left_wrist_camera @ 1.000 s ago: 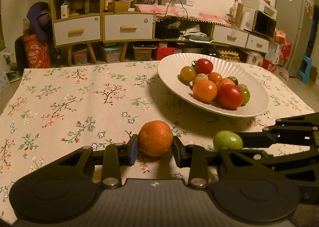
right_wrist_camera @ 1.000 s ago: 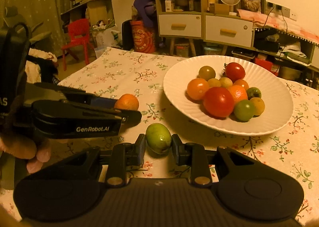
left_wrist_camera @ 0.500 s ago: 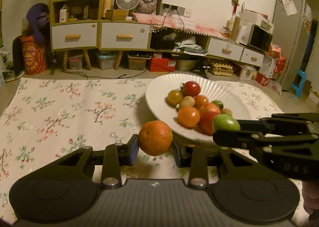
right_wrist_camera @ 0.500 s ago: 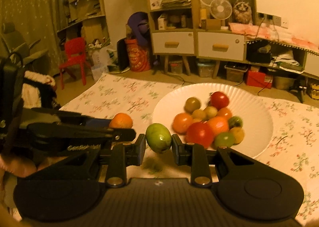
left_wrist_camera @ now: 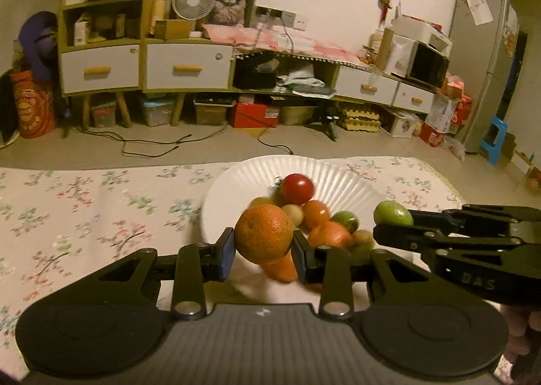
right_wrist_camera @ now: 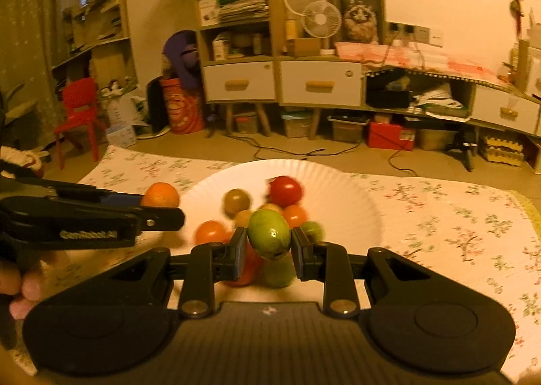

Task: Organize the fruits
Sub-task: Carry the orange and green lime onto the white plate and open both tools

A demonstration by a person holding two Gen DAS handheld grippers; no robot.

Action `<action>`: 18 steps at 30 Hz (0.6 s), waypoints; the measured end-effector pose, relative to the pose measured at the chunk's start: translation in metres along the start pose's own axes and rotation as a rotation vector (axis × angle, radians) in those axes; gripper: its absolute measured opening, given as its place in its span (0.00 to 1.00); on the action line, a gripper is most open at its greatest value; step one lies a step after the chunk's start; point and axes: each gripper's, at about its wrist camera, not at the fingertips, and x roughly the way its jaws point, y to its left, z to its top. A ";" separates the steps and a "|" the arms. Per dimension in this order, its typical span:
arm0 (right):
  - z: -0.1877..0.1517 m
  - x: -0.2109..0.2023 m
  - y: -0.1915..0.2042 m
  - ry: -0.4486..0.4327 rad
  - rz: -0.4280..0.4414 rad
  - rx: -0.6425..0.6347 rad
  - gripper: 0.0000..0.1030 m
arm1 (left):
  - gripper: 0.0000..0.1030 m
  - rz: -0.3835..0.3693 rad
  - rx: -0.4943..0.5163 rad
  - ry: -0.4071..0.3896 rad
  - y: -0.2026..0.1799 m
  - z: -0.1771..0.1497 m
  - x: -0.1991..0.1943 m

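Two hand-held grippers hover side by side above a table covered with a flowered cloth (left_wrist_camera: pixel 84 202), each carrying a piece of fruit over a white paper plate (left_wrist_camera: pixel 338 175). The left gripper (left_wrist_camera: pixel 263 251) is clamped on a round orange (left_wrist_camera: pixel 263 234), pinched between its two pads and held in the air above the near edge of the plate. The right gripper (right_wrist_camera: pixel 268 246) is clamped on a smooth green fruit (right_wrist_camera: pixel 268 234), also lifted clear of the table, in front of the pile on the plate. In the right wrist view, the left gripper and its orange reach in from the left, just beside the plate's rim. The plate holds a heap of small red, orange, yellow and green tomatoes (right_wrist_camera: pixel 285 190), some blurred. Behind the table is a cluttered room with a low cabinet (right_wrist_camera: pixel 280 80) with white drawers, two small fans (right_wrist_camera: pixel 319 18) and a red chair (right_wrist_camera: pixel 79 111).
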 end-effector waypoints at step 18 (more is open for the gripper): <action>0.017 0.042 -0.034 0.098 0.025 0.017 0.24 | 0.39 -0.021 -0.035 0.114 -0.024 0.021 0.050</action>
